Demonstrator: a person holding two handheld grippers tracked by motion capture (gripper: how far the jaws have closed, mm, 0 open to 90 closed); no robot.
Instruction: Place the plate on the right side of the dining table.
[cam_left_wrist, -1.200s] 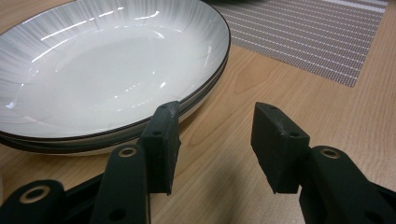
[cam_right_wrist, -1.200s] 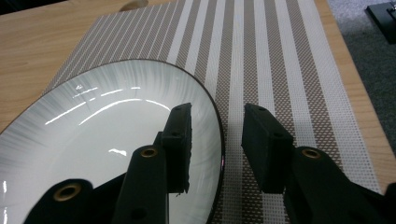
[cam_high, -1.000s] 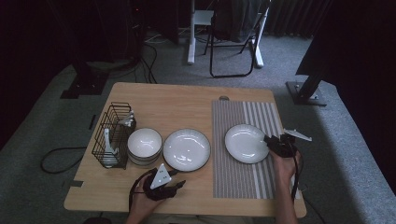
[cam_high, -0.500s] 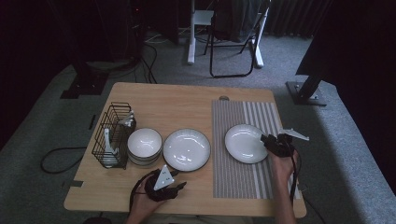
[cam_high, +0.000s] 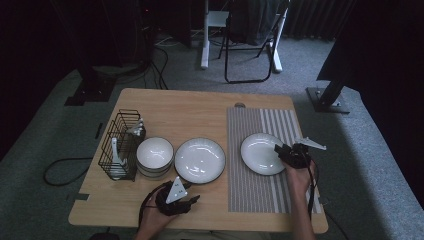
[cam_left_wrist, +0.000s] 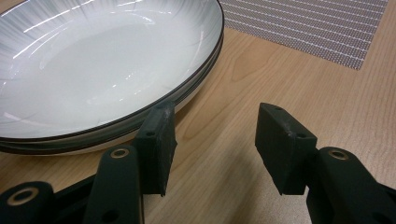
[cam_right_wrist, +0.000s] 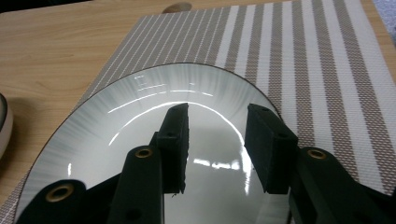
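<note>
Our right gripper (cam_high: 285, 150) hovers, jaws parted and gripping nothing, over the near right rim of the plate (cam_high: 260, 152) lying flat on the striped mat (cam_high: 280, 187). Our left gripper (cam_high: 192, 194), also released and empty, sits just beside the near rim of the stacked plates (cam_high: 199, 160), which lie ahead and left of its fingers (cam_left_wrist: 158, 140). We count two stacked plates there, one mat plate, one stack of bowls (cam_high: 155, 156) and one wire rack (cam_high: 120, 145).
</note>
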